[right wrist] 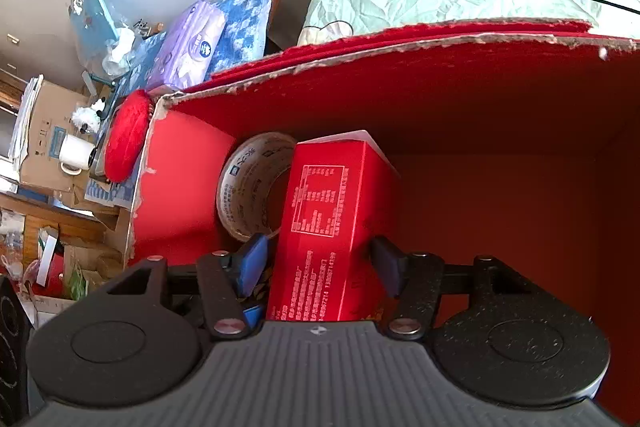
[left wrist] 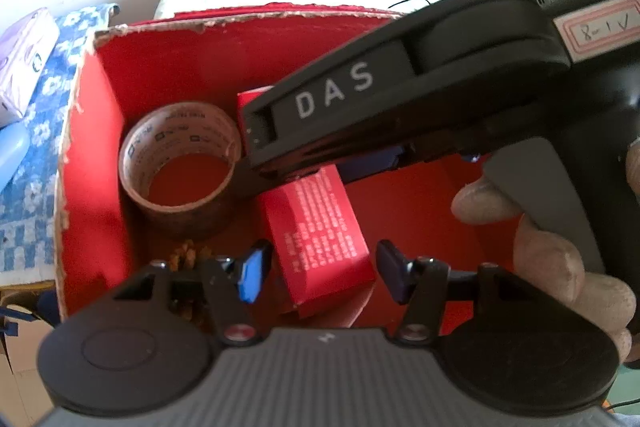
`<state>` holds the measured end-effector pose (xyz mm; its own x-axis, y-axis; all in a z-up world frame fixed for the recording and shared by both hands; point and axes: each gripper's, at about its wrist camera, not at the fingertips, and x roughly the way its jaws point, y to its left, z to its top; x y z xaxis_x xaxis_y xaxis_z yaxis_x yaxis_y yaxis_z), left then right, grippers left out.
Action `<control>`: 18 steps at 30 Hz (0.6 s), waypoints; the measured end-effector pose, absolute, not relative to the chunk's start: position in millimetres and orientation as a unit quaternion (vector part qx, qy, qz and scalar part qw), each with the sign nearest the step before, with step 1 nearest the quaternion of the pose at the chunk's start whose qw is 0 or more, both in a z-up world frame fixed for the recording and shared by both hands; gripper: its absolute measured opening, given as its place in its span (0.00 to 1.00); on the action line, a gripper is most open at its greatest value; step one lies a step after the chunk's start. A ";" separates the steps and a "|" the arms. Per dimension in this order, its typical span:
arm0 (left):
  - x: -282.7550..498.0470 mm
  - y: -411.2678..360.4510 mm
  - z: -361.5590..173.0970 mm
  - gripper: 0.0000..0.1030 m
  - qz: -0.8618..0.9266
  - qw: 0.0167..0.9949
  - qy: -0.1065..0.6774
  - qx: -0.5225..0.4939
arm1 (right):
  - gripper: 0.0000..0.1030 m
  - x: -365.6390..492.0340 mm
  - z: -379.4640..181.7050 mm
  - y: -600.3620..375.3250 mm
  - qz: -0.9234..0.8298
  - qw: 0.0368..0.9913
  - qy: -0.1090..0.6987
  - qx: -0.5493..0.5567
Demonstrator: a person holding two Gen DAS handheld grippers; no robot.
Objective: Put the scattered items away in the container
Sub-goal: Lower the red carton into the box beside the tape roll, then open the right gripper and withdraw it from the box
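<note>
Two fisheye cameras, each riding a hand-held gripper, look steeply down along their own fingers into the same red cardboard box (left wrist: 104, 131). The left wrist view sits close above the box, its fingers (left wrist: 250, 273) low in frame, and it catches the right gripper's black body (left wrist: 400, 99) crossing from the upper right. The right wrist view hangs nearer still, deep inside the box (right wrist: 460, 91), facing its far wall. Both views share the tape roll (left wrist: 180, 163) (right wrist: 252, 187) and the small red carton (left wrist: 320, 227) (right wrist: 324, 211) on the box floor.
</note>
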<state>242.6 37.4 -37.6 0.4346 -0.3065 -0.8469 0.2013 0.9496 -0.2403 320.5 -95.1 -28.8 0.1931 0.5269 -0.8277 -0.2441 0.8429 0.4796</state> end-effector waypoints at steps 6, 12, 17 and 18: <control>242.9 36.1 -33.2 0.62 -0.145 0.848 0.507 -0.053 | 0.60 318.1 -26.3 -99.8 0.254 0.768 0.576 0.119; 242.7 35.2 -26.5 0.68 -0.128 0.851 0.506 -0.052 | 0.60 316.0 -21.1 -103.5 0.256 0.773 0.567 0.122; 236.6 23.3 -16.2 0.73 -0.117 0.858 0.498 -0.045 | 0.60 312.2 -16.8 -106.2 0.248 0.784 0.557 0.113; 248.6 21.6 -12.9 0.74 -0.116 0.859 0.497 -0.045 | 0.60 311.3 -15.4 -106.9 0.249 0.785 0.555 0.113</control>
<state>248.6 21.6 -12.9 0.4800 -0.2432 -0.8429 0.1537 0.9693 -0.1921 311.3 -106.9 -15.4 0.2587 0.5175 -0.8157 -0.2654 0.8500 0.4551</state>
